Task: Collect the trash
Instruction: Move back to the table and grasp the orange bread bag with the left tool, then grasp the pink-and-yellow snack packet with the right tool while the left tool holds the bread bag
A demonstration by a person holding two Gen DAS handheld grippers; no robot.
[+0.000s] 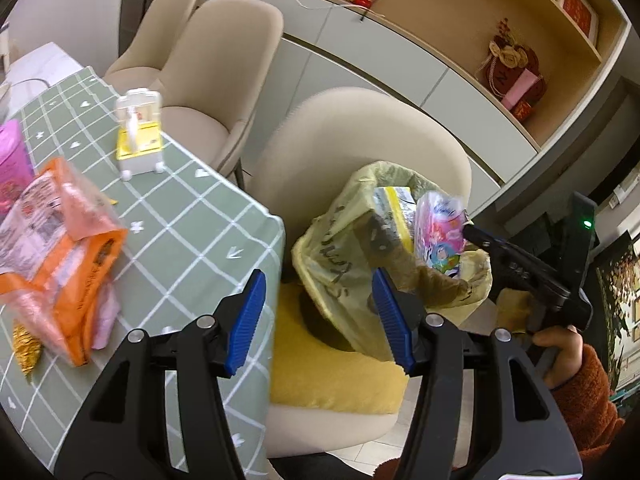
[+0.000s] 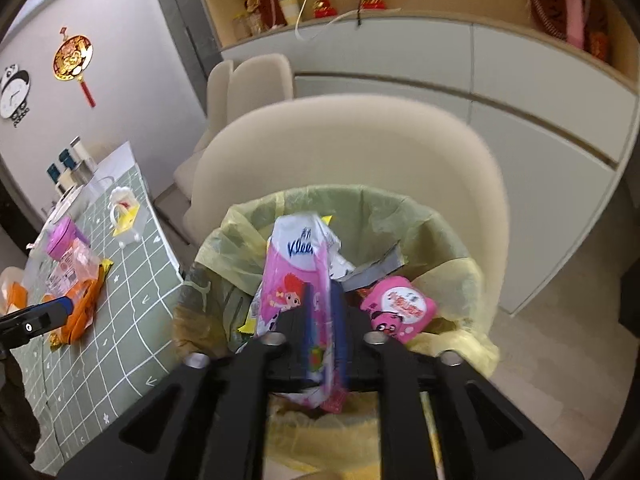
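**A:** What's in the bin?

**B:** The trash bin [image 2: 440, 216], lined with a yellow bag, sits on a chair [image 2: 340, 140]. I see a pink snack pack [image 2: 400, 308] and a yellow carton [image 1: 394, 204] inside.

**A:** And my 2 grippers?

**B:** The right hand-held gripper [image 2: 324, 320] has a pink tissue pack [image 2: 296, 276] between its jaws over the bin; I cannot tell whether they press it. The left hand-held gripper [image 1: 320, 320] is spread, empty. An orange wrapper [image 1: 68, 256] lies on the surface [image 1: 192, 232].

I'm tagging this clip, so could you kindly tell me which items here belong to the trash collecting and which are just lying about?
Job:
- pink tissue wrapper
- lined bin
- orange bag
- right gripper
- left gripper

Lying about:
- white and yellow toy
- beige chair
- wall clock
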